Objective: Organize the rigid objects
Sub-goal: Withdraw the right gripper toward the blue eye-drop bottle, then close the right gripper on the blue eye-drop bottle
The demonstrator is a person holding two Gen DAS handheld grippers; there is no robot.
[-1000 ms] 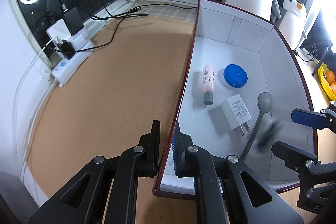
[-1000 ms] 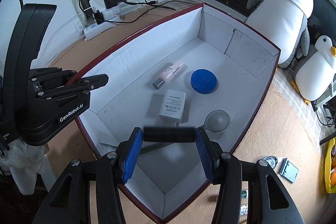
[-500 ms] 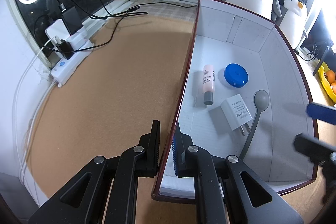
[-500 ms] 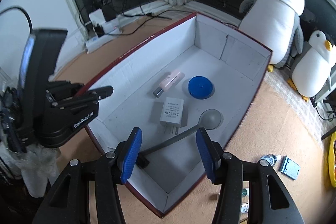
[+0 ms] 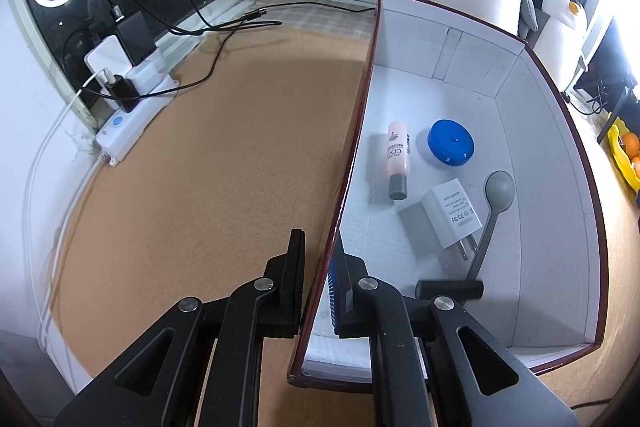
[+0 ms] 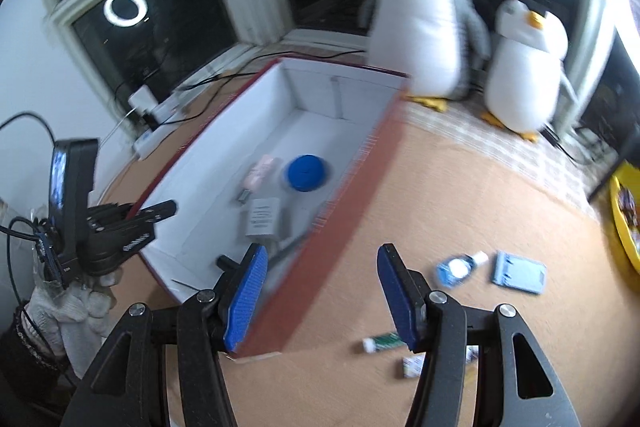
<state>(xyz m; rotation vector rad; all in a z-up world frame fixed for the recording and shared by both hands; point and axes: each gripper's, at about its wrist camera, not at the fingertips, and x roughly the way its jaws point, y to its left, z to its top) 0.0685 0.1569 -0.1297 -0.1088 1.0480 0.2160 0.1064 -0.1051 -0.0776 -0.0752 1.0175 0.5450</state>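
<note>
A box [image 5: 552,131] with white inside and dark red rim stands on the cork mat. In it lie a pink tube [image 5: 398,159], a blue round lid [image 5: 451,143], a white charger [image 5: 452,213] and a grey spoon [image 5: 498,187] with a black handle [image 5: 448,289]. My left gripper [image 5: 318,279] is shut on the box's left wall near its front corner. My right gripper [image 6: 322,295] hangs over the box's right outer wall [image 6: 344,239] and the mat, its jaws opening with nothing held between them. The right wrist view is blurred; the left gripper [image 6: 154,217] appears there too.
Loose on the mat right of the box lie a small blue bottle [image 6: 456,269], a light-blue stand [image 6: 518,273], a green tube [image 6: 386,341] and a small packet [image 6: 412,365]. Two plush penguins [image 6: 424,19] stand behind. A power strip [image 5: 132,123] with cables lies far left, a yellow tray [image 6: 624,223] far right.
My right gripper let go of the spoon's black handle, which now lies in the box, then drew back out over the right wall with its jaws wider. The left gripper stayed put.
</note>
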